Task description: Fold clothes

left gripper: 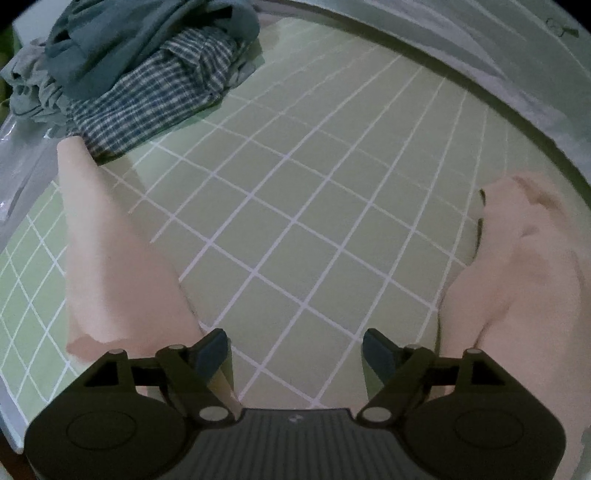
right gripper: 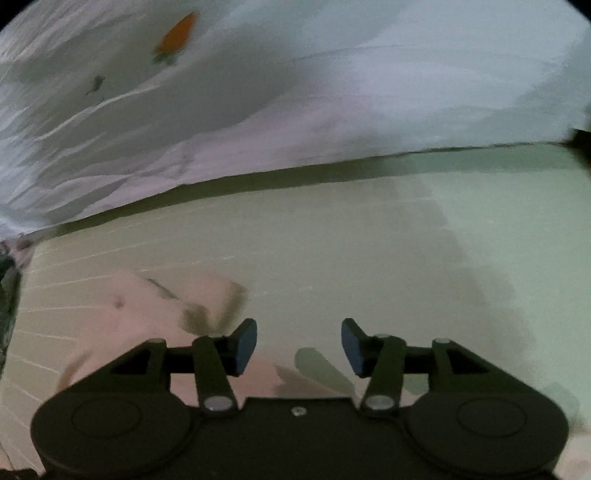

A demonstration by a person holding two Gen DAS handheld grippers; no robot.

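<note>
Both sets of jaws stand wide apart and grip nothing: the left gripper (left gripper: 295, 350) hangs over bare mat with its blue pads (left gripper: 212, 352) clear of any cloth, and the right gripper (right gripper: 299, 347) is likewise spread, its pads (right gripper: 245, 345) empty.

A pale pink garment (left gripper: 110, 258) lies on the green gridded cutting mat (left gripper: 295, 221) in the left wrist view, showing as 2 portions: one long strip running up the left side of the gripper, and a second crumpled mass (left gripper: 517, 277) at the right. Green mat lies between them. In the right wrist view the same pink cloth (right gripper: 129, 314) spreads below and left of the gripper, blurred.

At the far left corner of the mat sits a heap of other clothes: a blue-and-white checked shirt (left gripper: 159, 96) under a teal garment (left gripper: 129, 40), the checked one touching the tip of the pink strip.

Beyond the mat's far edge rises a white wrinkled sheet (right gripper: 332, 92) with a small orange carrot print (right gripper: 177, 33).
</note>
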